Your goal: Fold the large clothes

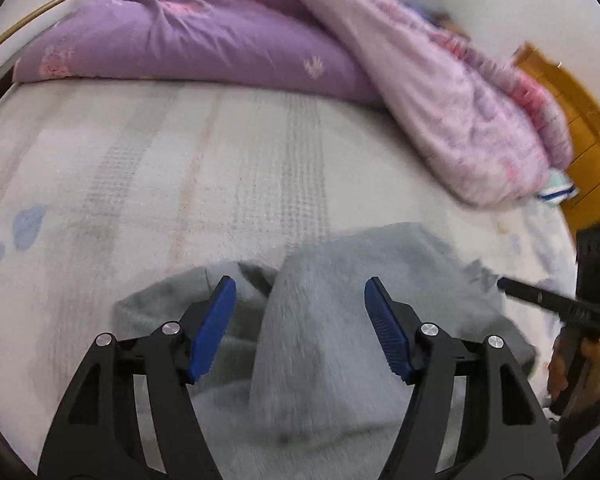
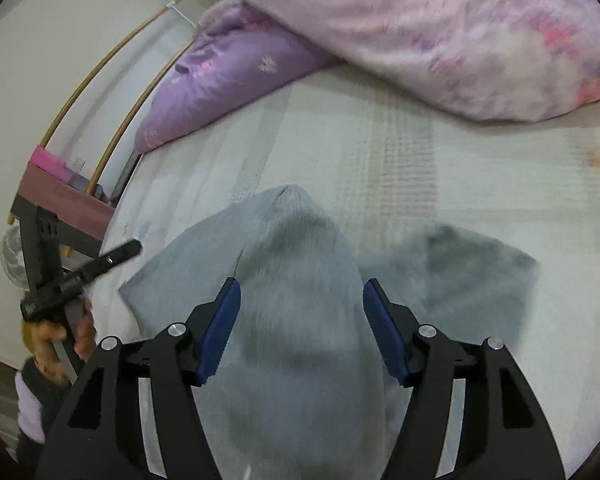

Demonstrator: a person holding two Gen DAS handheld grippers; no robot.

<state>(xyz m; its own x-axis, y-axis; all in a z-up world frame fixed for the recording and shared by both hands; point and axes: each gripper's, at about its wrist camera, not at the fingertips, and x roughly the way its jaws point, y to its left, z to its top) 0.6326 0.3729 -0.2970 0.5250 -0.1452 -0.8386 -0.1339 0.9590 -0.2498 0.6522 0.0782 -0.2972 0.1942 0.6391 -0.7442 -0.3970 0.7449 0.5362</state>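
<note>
pale striped bed [image 1: 180,152], purple quilt [image 1: 204,40] heaped at its far side. nearer than the quilt, grey garment [image 2: 300,300] bunched on the bed, long axis running away toward the quilt, narrow end pointing at it. left gripper [image 1: 300,328] wide, gripping nothing; right gripper [image 2: 300,328] wide too, straddling the garment. best spread flat before pinching corners.

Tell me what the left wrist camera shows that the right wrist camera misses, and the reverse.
Only the left wrist view shows the orange wooden furniture and the right gripper from the side. Only the right wrist view shows the pink-topped side table, a fan and the left gripper from the side. Both show the grey garment lying on the bed, the purple quilt and the pink blanket, each gripper's jaws open.
</note>
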